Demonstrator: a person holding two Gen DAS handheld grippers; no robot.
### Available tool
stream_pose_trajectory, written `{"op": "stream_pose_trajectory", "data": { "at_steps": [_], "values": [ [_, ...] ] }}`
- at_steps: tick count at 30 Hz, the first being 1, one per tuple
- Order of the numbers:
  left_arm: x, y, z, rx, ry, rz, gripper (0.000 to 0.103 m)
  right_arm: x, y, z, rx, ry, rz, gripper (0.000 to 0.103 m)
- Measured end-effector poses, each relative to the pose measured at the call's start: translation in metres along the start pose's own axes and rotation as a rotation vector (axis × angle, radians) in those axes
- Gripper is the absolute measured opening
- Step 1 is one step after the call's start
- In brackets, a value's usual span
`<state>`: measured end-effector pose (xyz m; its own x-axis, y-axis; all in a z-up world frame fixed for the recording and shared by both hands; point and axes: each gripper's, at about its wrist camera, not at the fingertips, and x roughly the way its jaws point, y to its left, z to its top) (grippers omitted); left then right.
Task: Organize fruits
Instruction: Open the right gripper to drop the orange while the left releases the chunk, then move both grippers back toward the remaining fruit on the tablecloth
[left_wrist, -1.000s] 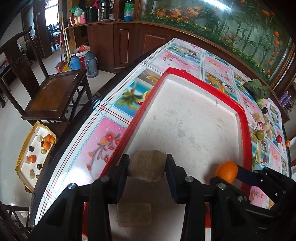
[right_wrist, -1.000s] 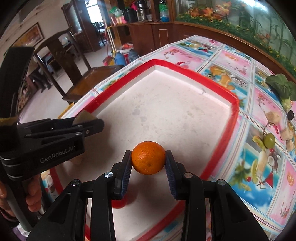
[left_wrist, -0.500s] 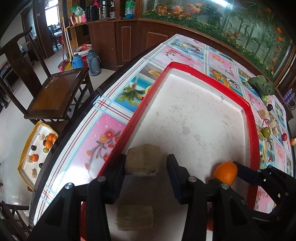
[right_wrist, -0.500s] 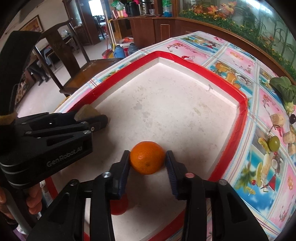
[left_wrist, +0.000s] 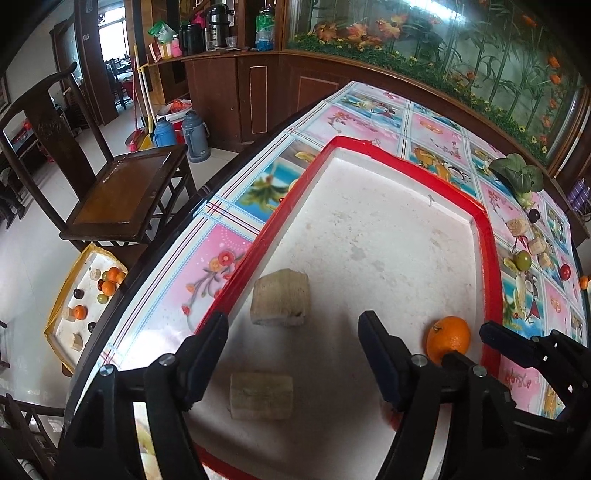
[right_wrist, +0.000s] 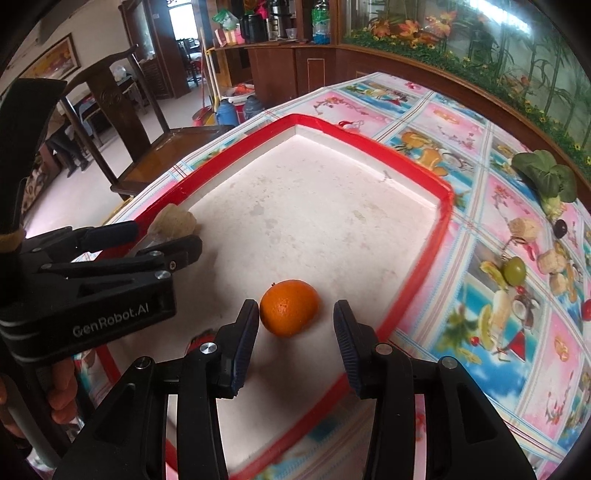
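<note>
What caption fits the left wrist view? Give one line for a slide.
Left tongs opening over a beige block set in the red-rimmed tray, orange nearby.

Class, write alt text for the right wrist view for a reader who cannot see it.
An orange sits on the white floor of a red-rimmed tray, between the right gripper's open jaws. The left gripper reaches in beside a tan block.

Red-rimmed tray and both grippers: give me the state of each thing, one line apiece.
Left gripper: jaws opening, nothing gripped; the block lies beyond them.
Right gripper: jaws open, the orange between them, a gap on one side.
Orange: resting on the tray floor.
Upper tan block: released, lying in the tray.
Lower tan block: lying flat in the tray.
Red-rimmed tray: on the table, mostly bare.
</note>
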<state>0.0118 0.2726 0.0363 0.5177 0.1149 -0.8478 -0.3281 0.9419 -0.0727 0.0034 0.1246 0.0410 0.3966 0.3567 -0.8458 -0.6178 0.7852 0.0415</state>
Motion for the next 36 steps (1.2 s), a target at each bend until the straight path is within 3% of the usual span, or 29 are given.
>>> {"op": "stream_pose_trajectory", "data": {
  "at_steps": [20,36],
  "values": [
    [-0.057,-0.047,-0.048,0.019,-0.061,-0.016,0.080,-0.063,-0.012,-0.051,-0.018,-0.063,-0.030,0.046],
    [-0.073,-0.110,-0.075,0.083,-0.051,-0.071,0.085,-0.093,-0.063,-0.094,0.048,-0.073,-0.061,0.053]
  ]
}}
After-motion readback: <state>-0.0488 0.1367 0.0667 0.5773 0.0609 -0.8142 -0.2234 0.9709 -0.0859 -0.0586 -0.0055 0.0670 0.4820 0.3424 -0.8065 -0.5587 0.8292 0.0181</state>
